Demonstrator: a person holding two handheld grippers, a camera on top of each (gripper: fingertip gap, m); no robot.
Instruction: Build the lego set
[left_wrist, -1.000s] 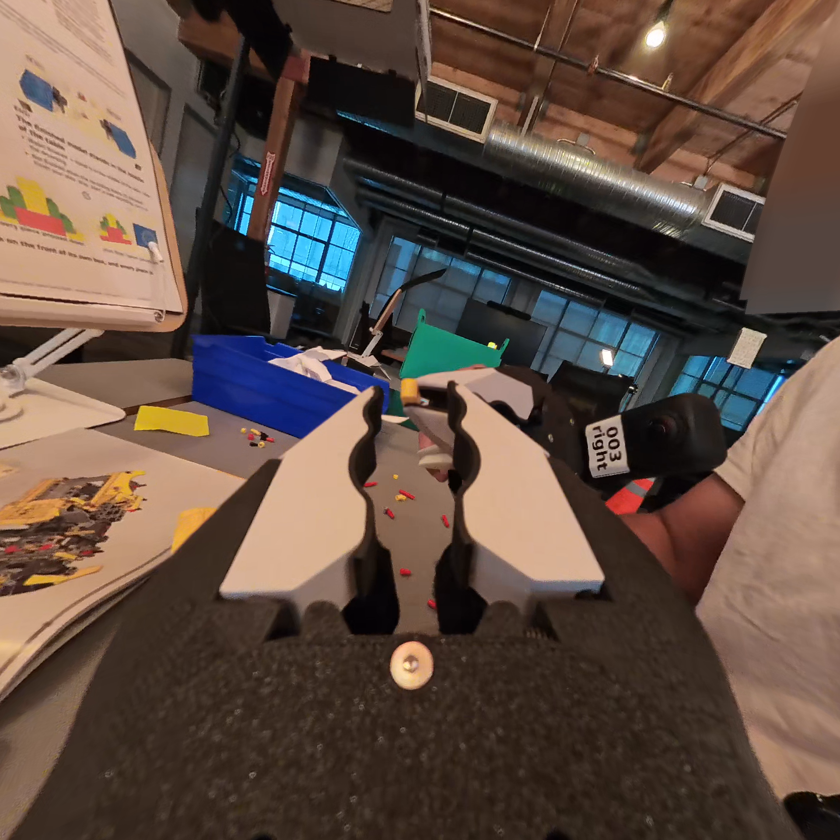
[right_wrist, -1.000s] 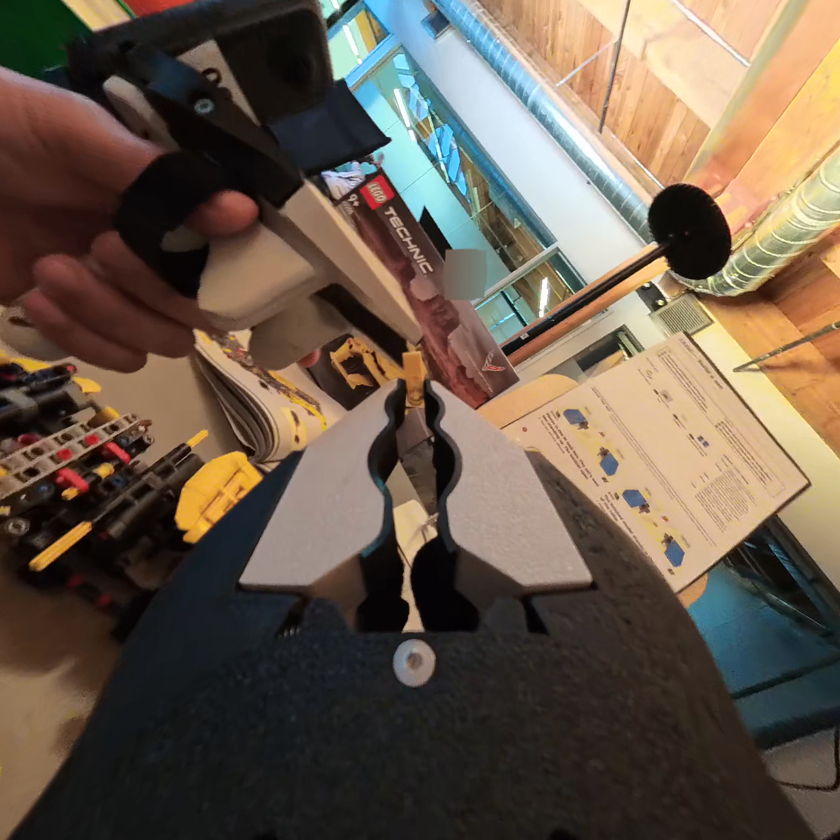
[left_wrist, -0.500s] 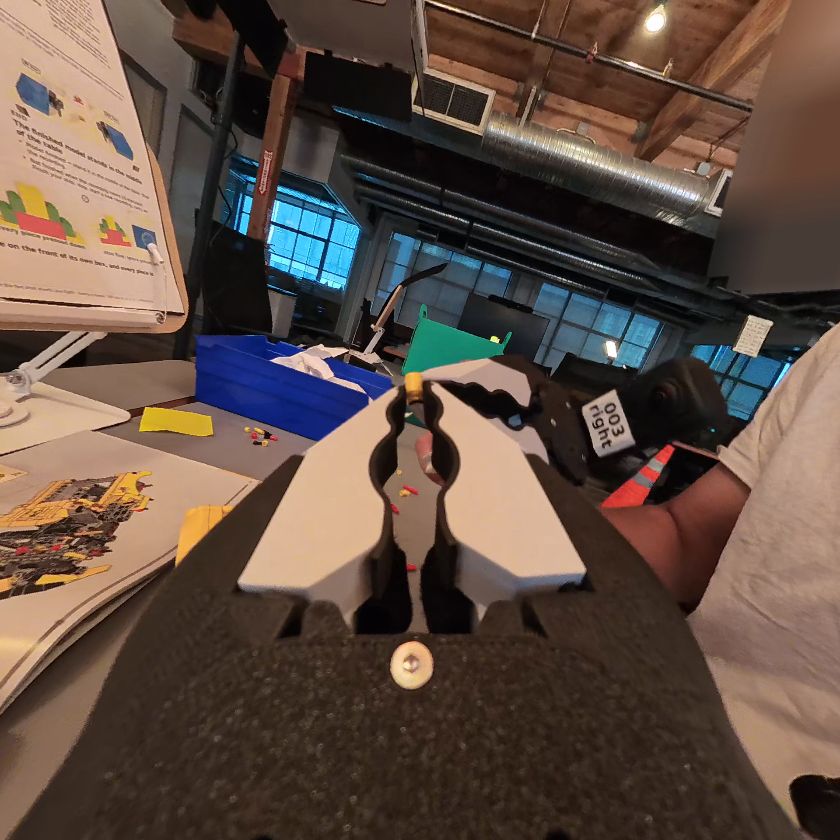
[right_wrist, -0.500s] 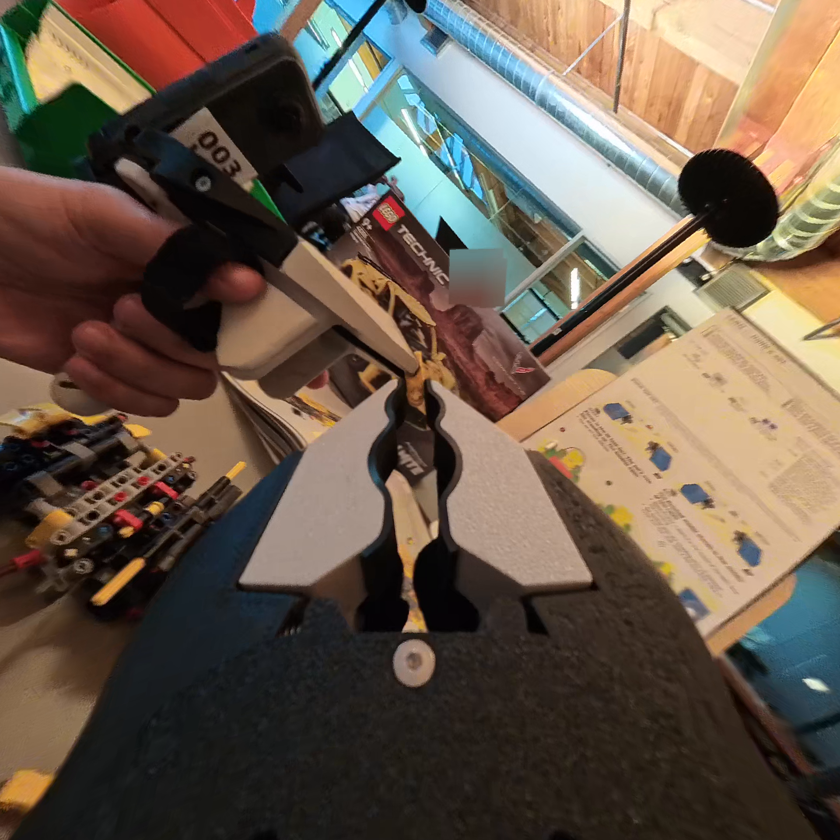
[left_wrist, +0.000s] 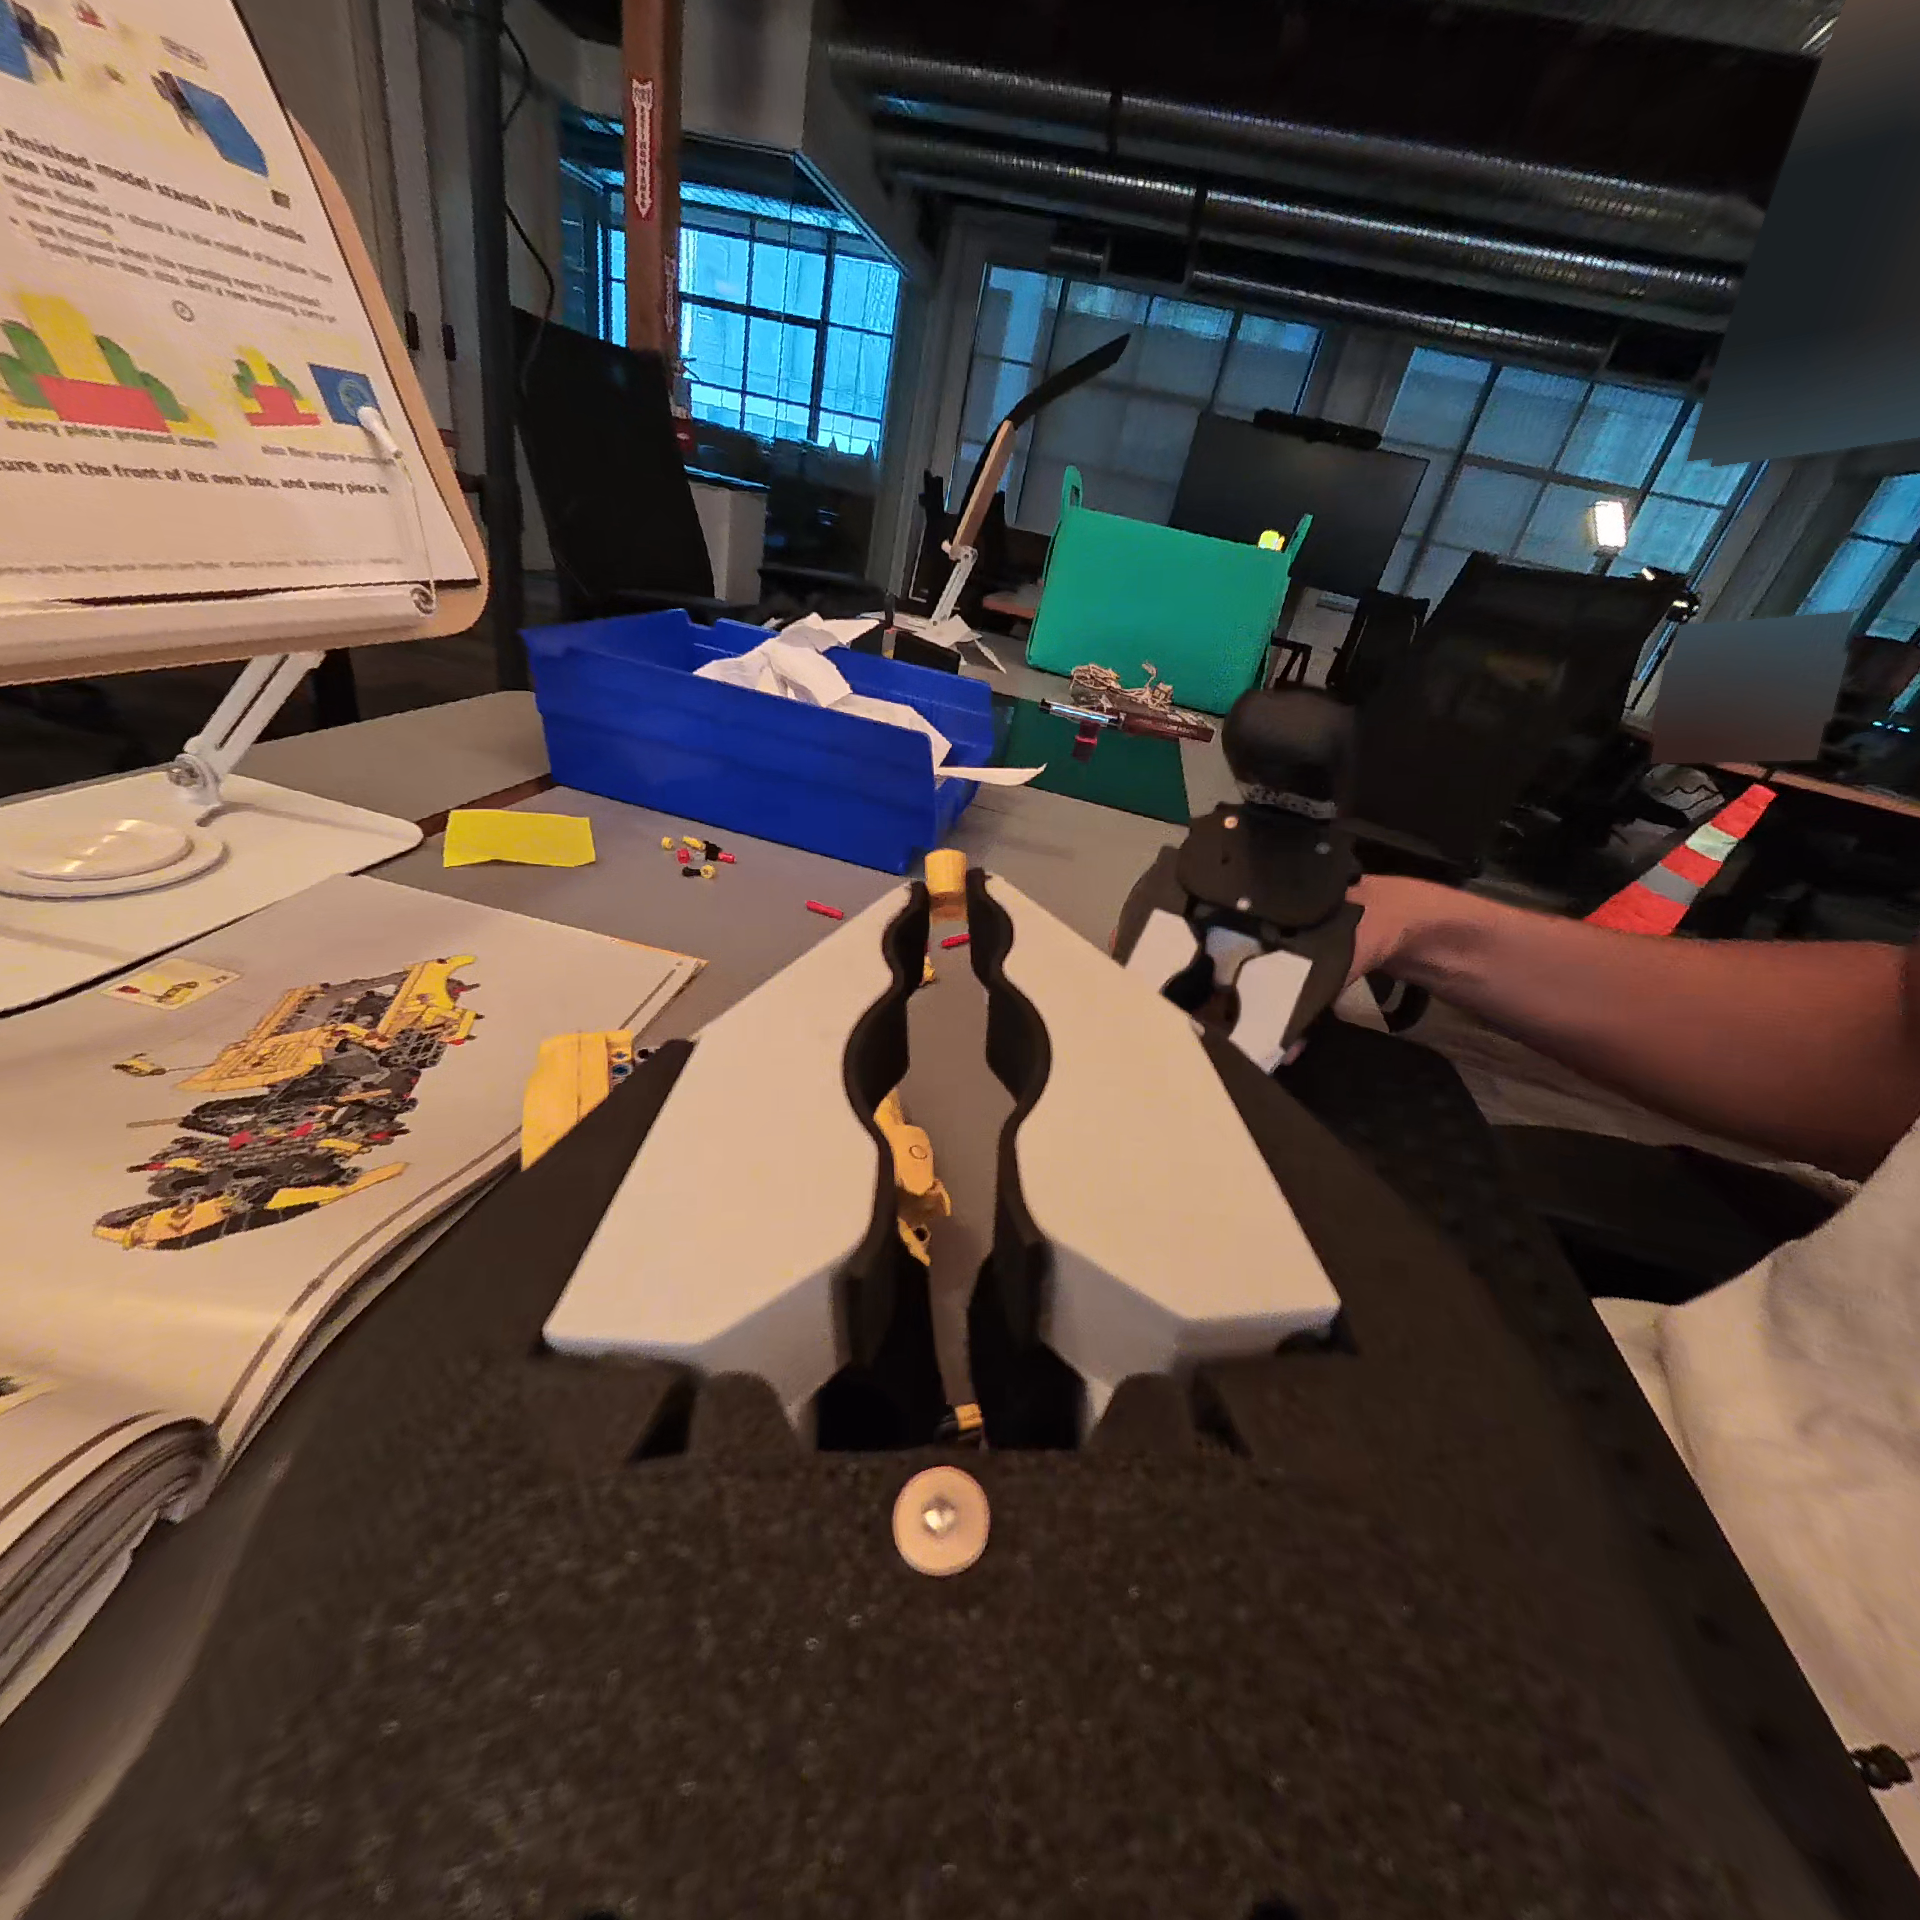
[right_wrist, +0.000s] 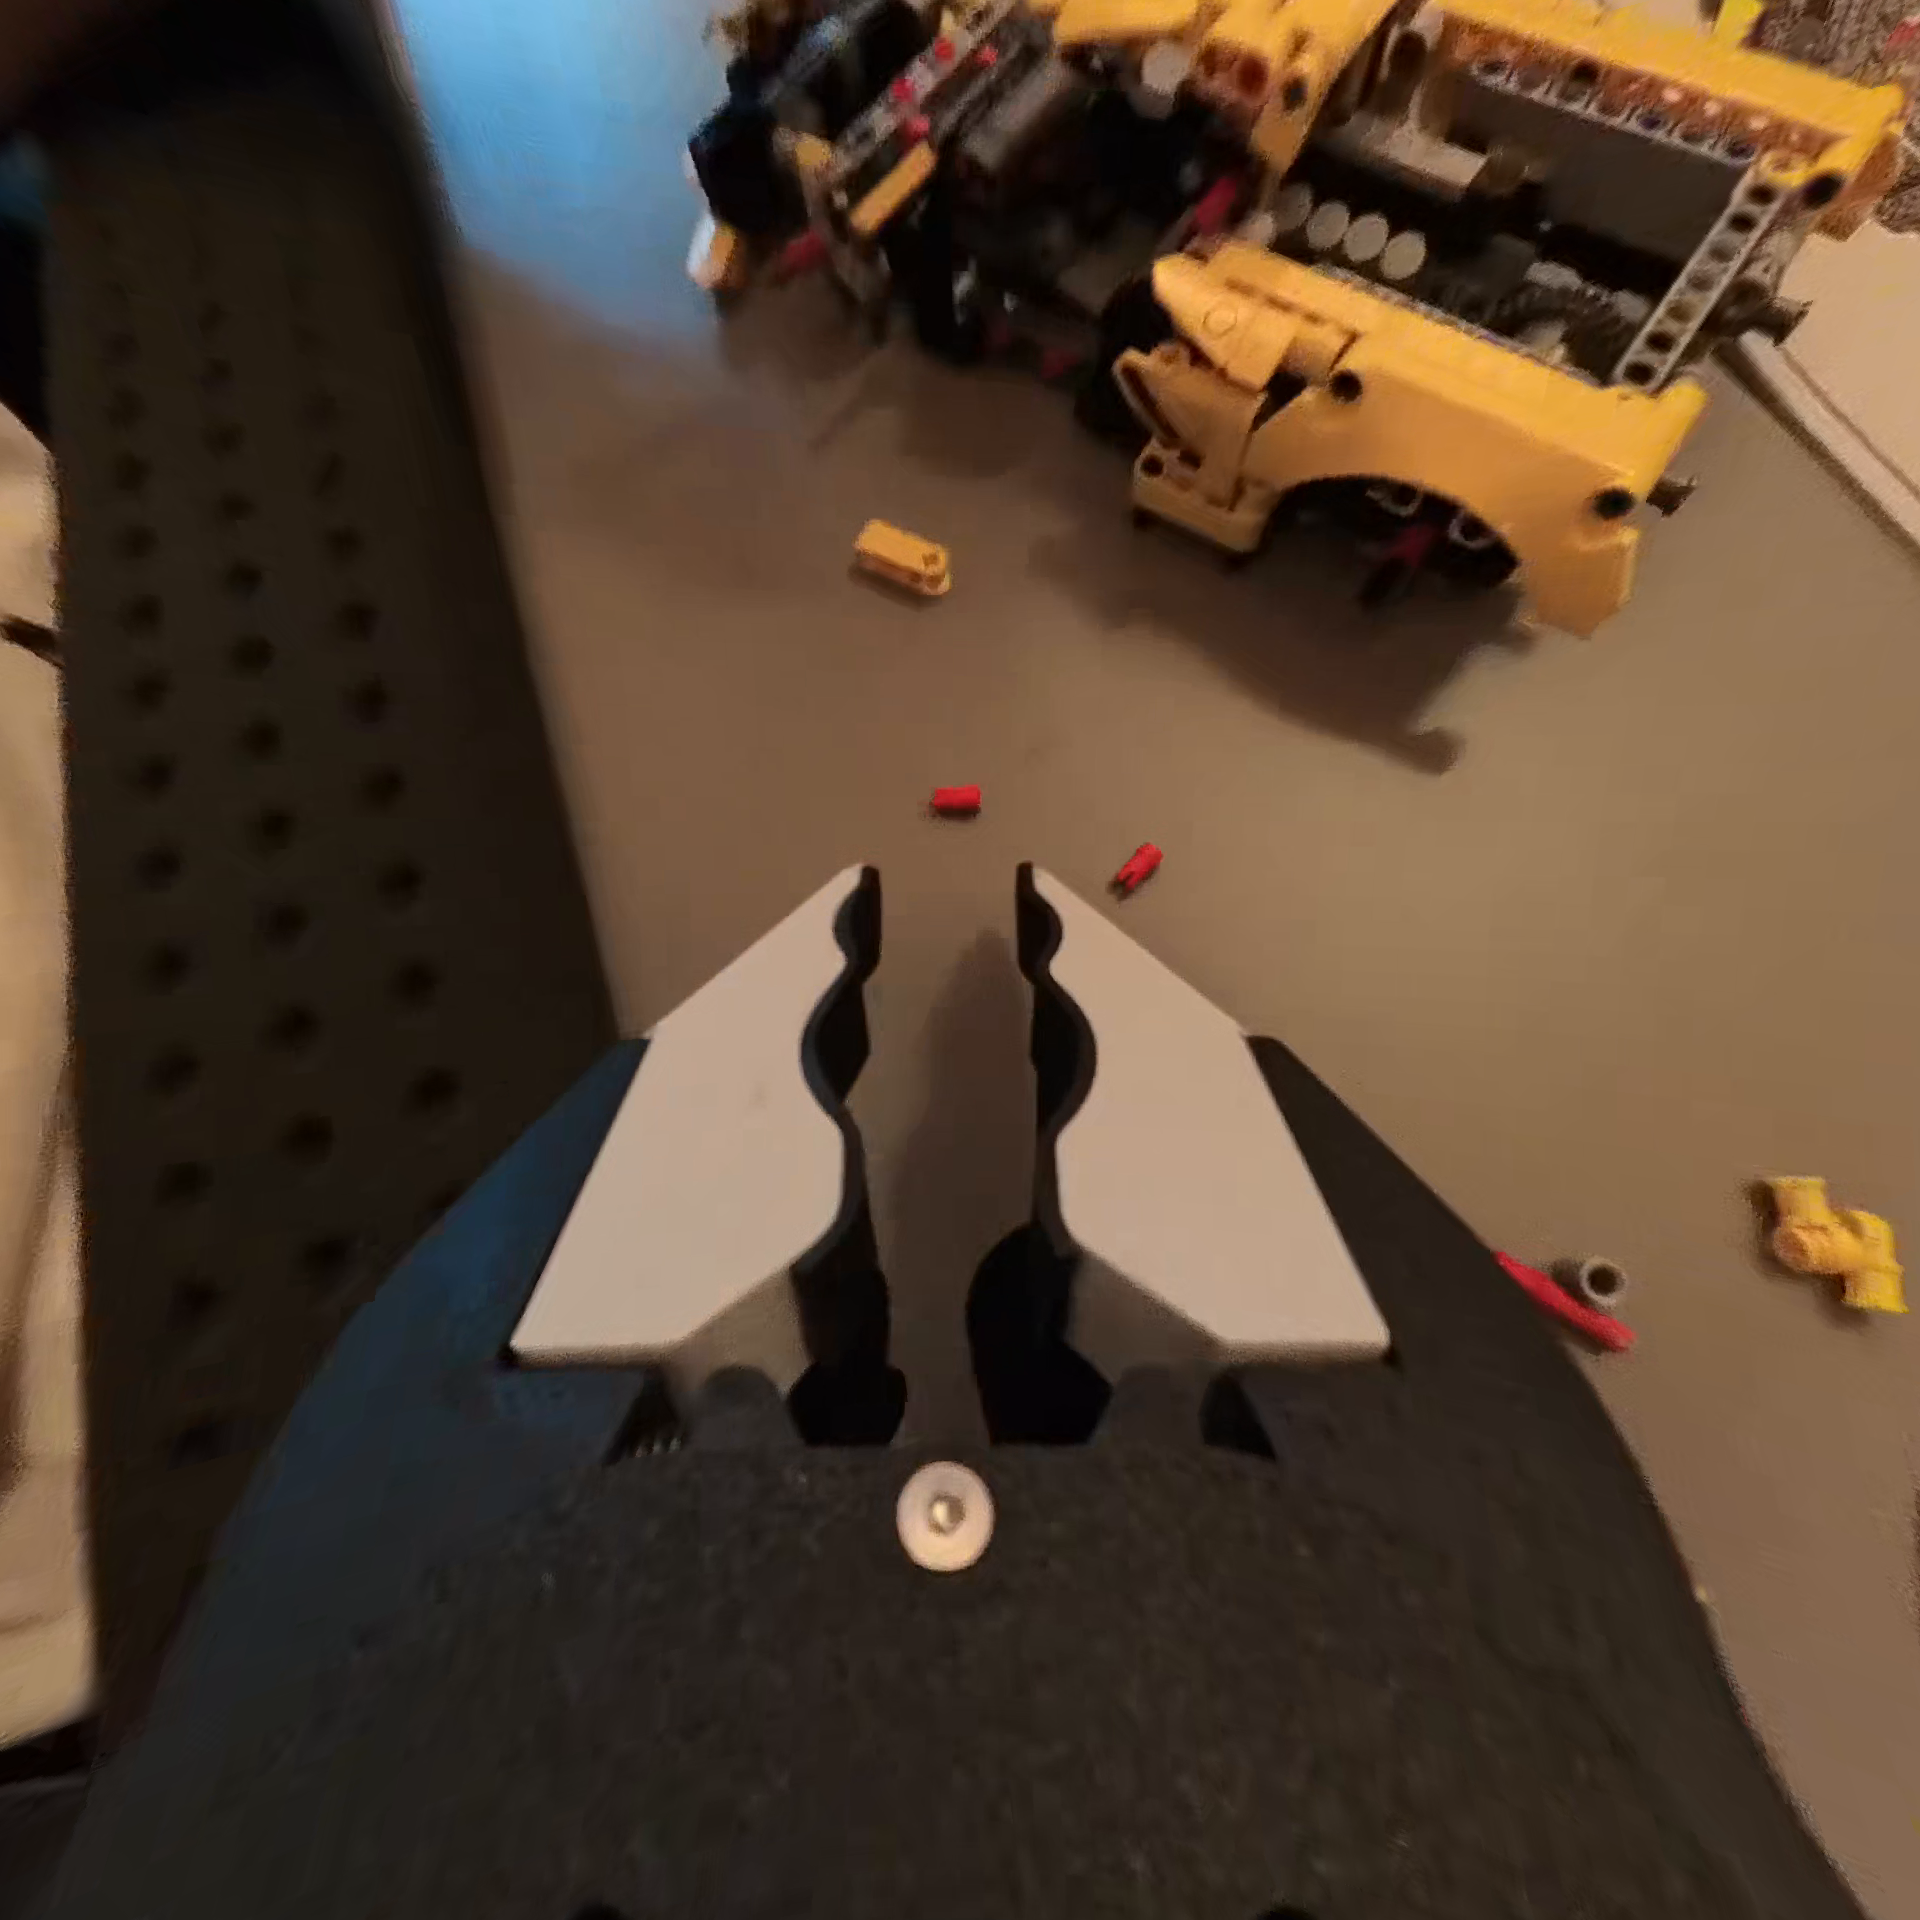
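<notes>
The left gripper (left_wrist: 945, 891) points level across the worktop (left_wrist: 758, 935) toward frame centre, its fingers clenched on a small yellow peg (left_wrist: 945, 871) standing upright at the tips. The right gripper (right_wrist: 945, 883) tilts down over the worktop, fingers released and holding nothing. The yellow lego vehicle (right_wrist: 1382, 416) sits at upper right, its long axis running diagonally.
</notes>
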